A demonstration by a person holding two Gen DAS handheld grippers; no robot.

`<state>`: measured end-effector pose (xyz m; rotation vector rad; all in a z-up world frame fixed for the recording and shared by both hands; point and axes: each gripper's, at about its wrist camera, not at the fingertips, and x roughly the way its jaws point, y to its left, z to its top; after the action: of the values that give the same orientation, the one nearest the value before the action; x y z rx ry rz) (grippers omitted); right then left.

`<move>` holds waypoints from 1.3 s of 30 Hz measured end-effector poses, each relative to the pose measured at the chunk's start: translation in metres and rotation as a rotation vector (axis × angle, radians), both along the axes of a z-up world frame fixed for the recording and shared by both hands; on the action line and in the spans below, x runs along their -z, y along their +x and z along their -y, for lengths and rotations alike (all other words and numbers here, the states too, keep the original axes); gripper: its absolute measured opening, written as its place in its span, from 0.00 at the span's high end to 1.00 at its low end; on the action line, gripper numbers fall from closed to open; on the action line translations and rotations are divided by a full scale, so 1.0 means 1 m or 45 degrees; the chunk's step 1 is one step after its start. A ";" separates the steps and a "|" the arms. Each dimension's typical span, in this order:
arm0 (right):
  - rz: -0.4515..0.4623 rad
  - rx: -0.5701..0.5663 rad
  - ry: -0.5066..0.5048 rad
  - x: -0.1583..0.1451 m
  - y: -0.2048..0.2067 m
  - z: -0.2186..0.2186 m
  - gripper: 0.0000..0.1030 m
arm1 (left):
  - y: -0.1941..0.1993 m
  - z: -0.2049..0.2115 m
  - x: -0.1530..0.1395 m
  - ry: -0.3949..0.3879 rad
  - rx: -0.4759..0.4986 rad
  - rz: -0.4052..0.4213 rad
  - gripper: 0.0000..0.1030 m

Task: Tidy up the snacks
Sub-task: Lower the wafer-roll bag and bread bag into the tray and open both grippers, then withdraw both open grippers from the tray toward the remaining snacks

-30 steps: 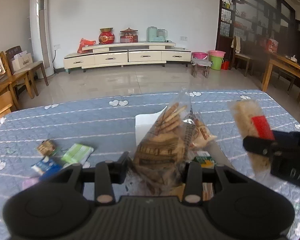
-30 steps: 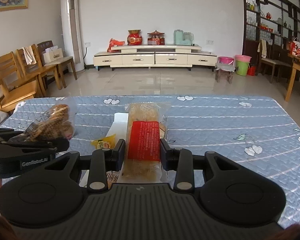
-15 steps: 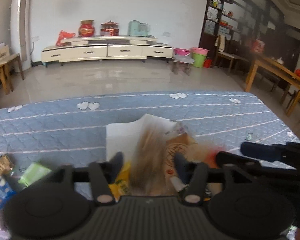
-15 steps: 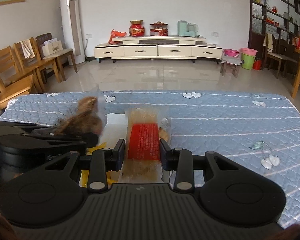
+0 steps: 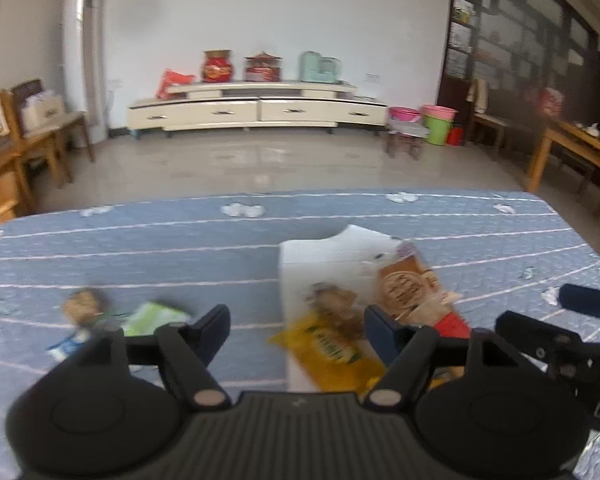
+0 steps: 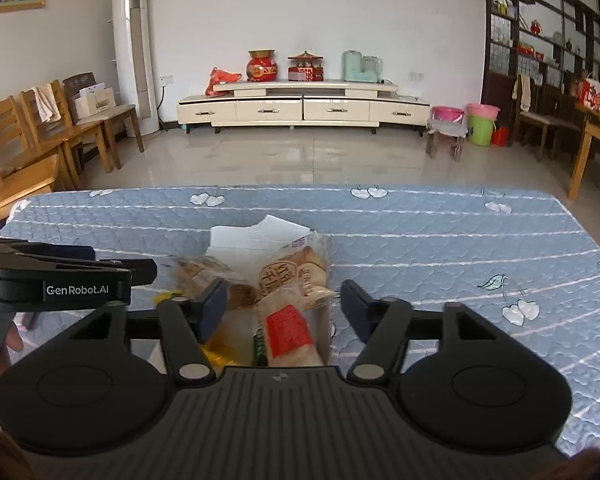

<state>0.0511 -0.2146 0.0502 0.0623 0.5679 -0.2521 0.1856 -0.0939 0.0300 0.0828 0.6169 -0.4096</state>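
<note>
Both claws now empty, loose packets [image 5: 148, 316] left view only

Our left gripper [image 5: 296, 332] and right gripper [image 6: 282, 304] are matte black, each with a ribbed central housing, two round side discs, silver pivot screws and dark blue finger pads [image 6: 214, 306]. White "GenRobot.AI" lettering marks the left one's side.

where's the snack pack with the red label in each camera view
Left wrist view: the red-label pack sits at lower right, mostly hidden behind the left claw, which is open.
Right wrist view: it lies at lower centre, between the fingers of the open right claw.
Shared landmark: the white box holding the snacks.
</note>
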 end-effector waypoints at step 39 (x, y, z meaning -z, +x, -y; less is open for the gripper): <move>0.050 -0.223 -0.042 -0.017 -0.058 -0.126 0.00 | -0.092 -0.156 -0.030 0.031 -0.352 0.116 0.17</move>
<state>-0.0071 -0.0884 0.0676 -0.0147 0.5265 -0.0898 0.0932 0.0626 0.0597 0.0385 0.5346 -0.1300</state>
